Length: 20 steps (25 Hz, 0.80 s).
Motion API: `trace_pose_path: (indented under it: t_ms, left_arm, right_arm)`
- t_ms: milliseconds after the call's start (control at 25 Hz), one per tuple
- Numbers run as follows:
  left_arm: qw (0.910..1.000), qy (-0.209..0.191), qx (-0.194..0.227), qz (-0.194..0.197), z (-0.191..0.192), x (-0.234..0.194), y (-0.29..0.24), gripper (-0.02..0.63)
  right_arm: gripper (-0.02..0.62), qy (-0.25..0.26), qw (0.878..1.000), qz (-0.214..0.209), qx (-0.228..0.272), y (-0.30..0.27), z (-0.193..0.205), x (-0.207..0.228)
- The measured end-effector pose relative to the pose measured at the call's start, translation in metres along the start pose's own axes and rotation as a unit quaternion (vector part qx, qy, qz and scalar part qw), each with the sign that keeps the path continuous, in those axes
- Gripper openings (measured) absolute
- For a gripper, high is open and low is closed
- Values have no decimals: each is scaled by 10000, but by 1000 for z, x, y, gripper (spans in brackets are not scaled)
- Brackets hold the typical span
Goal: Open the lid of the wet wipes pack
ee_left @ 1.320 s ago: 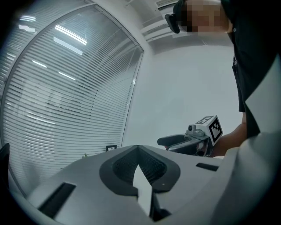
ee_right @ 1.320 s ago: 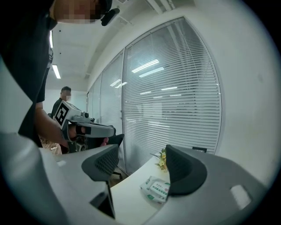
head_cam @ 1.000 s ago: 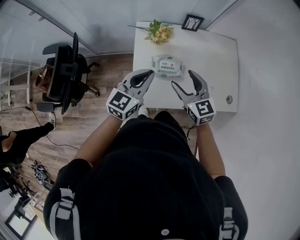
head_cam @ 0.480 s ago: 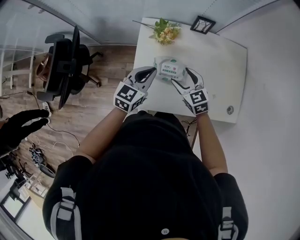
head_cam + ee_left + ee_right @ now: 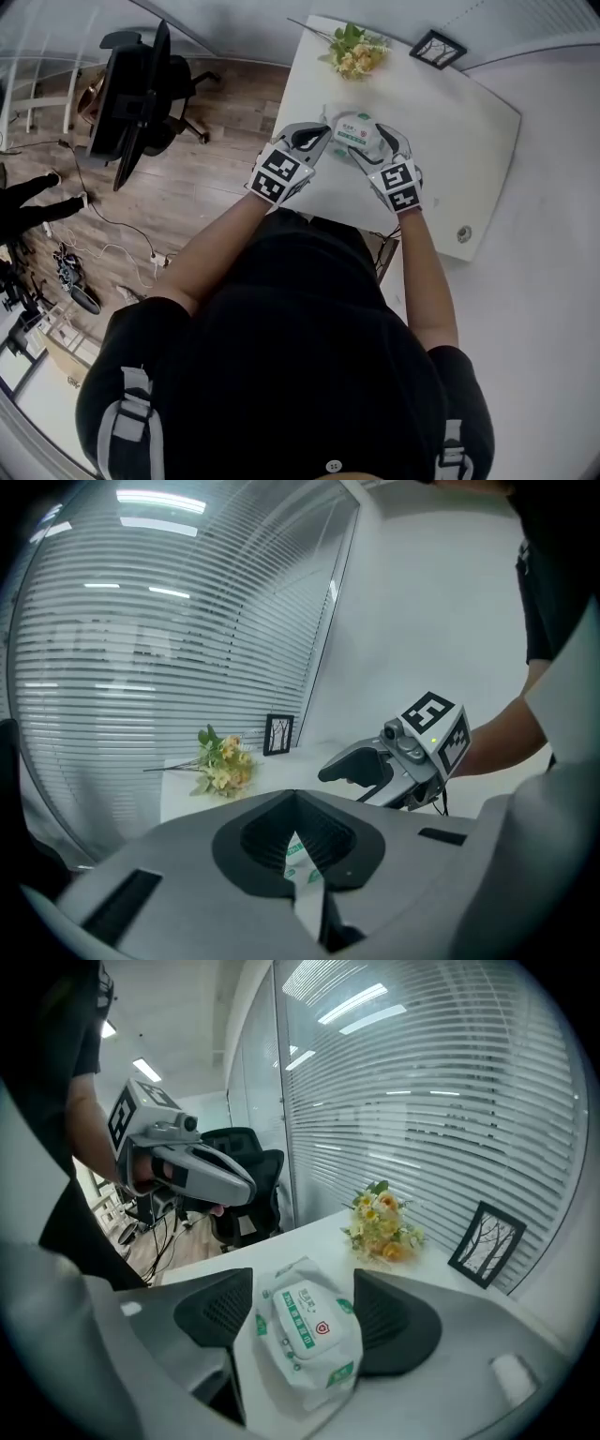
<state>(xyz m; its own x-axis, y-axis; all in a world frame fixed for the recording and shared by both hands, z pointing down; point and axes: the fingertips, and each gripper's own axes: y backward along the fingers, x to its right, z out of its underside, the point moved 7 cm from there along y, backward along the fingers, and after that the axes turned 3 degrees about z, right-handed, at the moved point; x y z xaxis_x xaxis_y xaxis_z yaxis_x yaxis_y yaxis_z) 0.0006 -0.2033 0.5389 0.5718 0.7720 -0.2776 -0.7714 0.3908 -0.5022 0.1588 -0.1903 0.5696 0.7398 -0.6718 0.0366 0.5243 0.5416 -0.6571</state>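
Note:
The wet wipes pack [image 5: 352, 130], white and green with its lid shut, lies flat on the white table [image 5: 455, 141]. My left gripper [image 5: 320, 135] is shut, its tips at the pack's left end. In the left gripper view the wrapper [image 5: 298, 859] shows through the gap behind those tips [image 5: 295, 799]; I cannot tell whether they pinch it. My right gripper [image 5: 373, 142] is open over the pack's right side. The right gripper view shows the pack [image 5: 309, 1335] lying between its two spread jaws [image 5: 302, 1288].
A yellow flower bunch [image 5: 354, 52] and a small black picture frame [image 5: 436, 49] stand at the table's far edge. A round grommet [image 5: 462, 234] sits near the right front corner. A black office chair [image 5: 141, 89] stands on the wood floor to the left.
Both grippers have moved forward from the table's near edge to the pack. The right one now straddles it and the left one has reached its left end.

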Motion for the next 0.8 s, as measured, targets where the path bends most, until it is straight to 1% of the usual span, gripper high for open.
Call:
trace_pose_path:
  t_ms: [280,480,640,800]
  left_arm:
    - [9977,352,-529,-230,30,-10,-25,1]
    - [9951,462,-826,-300,45,-15,-44,0]
    - [9918,581,-1086,-343,59,-20,-58,0]
    - [9888,691,-1263,-384,69,-25,-69,0]
  right_arm:
    - [337,414,9960,-317,-727,-34,30,7]
    - [337,523,9926,-456,-997,-50,39,11]
    - [337,757,9879,-560,-1231,-64,47,10]
    - [337,998,9835,-562,-1401,-73,53,9]
